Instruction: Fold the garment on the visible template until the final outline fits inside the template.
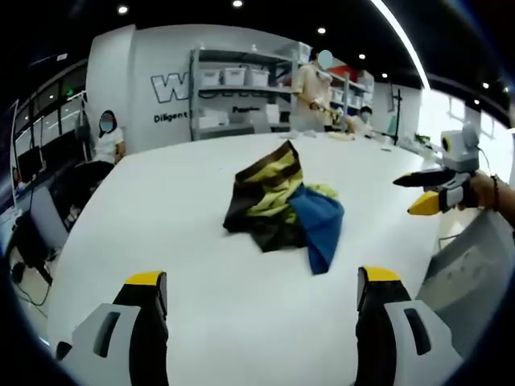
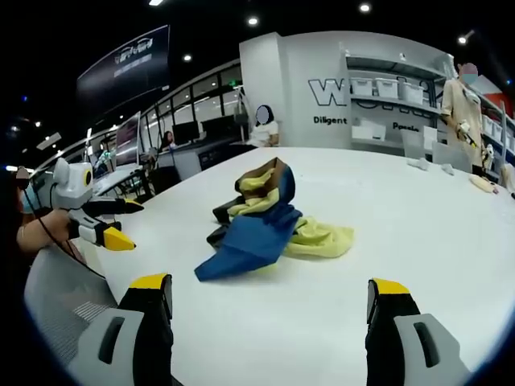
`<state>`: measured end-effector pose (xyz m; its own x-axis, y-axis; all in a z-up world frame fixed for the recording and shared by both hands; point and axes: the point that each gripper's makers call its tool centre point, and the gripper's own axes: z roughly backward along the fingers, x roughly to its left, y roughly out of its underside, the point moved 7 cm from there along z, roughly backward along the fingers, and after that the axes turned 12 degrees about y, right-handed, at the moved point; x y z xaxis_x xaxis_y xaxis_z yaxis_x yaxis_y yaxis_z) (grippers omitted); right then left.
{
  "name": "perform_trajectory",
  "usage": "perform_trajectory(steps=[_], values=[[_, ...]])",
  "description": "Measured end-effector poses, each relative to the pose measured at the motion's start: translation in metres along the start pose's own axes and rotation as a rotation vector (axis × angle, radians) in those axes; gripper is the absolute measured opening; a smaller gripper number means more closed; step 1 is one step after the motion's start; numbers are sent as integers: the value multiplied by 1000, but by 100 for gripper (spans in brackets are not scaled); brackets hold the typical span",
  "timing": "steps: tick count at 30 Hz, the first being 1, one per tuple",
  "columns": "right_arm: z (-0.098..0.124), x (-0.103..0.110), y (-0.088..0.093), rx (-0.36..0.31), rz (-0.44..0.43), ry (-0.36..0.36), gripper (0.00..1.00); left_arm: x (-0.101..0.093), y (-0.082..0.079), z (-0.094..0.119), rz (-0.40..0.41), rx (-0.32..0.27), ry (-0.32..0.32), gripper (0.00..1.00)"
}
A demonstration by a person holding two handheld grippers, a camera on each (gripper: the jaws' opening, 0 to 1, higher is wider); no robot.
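In the left gripper view the left gripper [image 1: 261, 293] holds its yellow-tipped jaws wide apart at the bottom of the frame, gripping nothing. The right gripper [image 1: 426, 193] enters at the right edge, jaws slightly parted. Its own view shows the right gripper [image 2: 265, 297] with jaws spread and empty, the other gripper at the left edge. The crumpled garment [image 1: 282, 205], yellow, blue and dark brown, lies at frame centre on the white table [image 1: 161, 201]. Shelving [image 1: 233, 88] stands at upper centre
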<state>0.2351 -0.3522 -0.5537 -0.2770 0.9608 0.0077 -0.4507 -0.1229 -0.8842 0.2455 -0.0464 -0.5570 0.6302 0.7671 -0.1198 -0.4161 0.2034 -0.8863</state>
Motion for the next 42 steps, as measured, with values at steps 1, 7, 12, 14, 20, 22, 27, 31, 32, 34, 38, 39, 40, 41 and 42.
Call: perform_trajectory(steps=[1, 7, 12, 14, 20, 22, 27, 31, 32, 34, 38, 39, 40, 41, 42], values=[[0, 0, 0, 1, 0, -1, 99, 0, 0, 0, 0, 1, 3, 94], [0, 1, 0, 2, -9, -11, 99, 2, -1, 2, 37, -25, 7, 93], [0, 3, 0, 1, -6, -13, 99, 2, -2, 3, 79, -54, 14, 93], [1, 3, -1, 0, -9, -13, 99, 2, -3, 4, 74, -59, 11, 93], [1, 4, -6, -12, -20, -19, 99, 2, -4, 3, 60, -56, 14, 92], [1, 4, -8, -15, -14, -23, 99, 1, -3, 4, 73, -56, 22, 92], [4, 5, -24, -56, 0, -34, 97, 7, -8, 7, 85, -67, -1, 91], [0, 4, -38, -82, -8, -67, 97, 17, -14, 5, 92, -73, -27, 88], [-1, 3, -41, -82, -9, -69, 97, 19, -16, 5, 92, -71, -30, 88], [-5, 0, -48, -95, -4, -72, 97, 24, -20, 4, 88, -74, -33, 87], [-12, -4, -58, -104, 30, -67, 96, 33, -28, 1, 78, -74, -41, 87], [-14, -4, -60, -105, 37, -67, 96, 35, -29, 0, 76, -72, -43, 86], [-15, -5, -61, -108, 37, -68, 95, 37, -30, -1, 74, -70, -47, 86], [-17, -6, -63, -108, 38, -73, 95, 39, -30, -2, 75, -68, -49, 86], [-19, -6, -64, -105, 39, -76, 95, 41, -31, -2, 77, -65, -50, 86]])
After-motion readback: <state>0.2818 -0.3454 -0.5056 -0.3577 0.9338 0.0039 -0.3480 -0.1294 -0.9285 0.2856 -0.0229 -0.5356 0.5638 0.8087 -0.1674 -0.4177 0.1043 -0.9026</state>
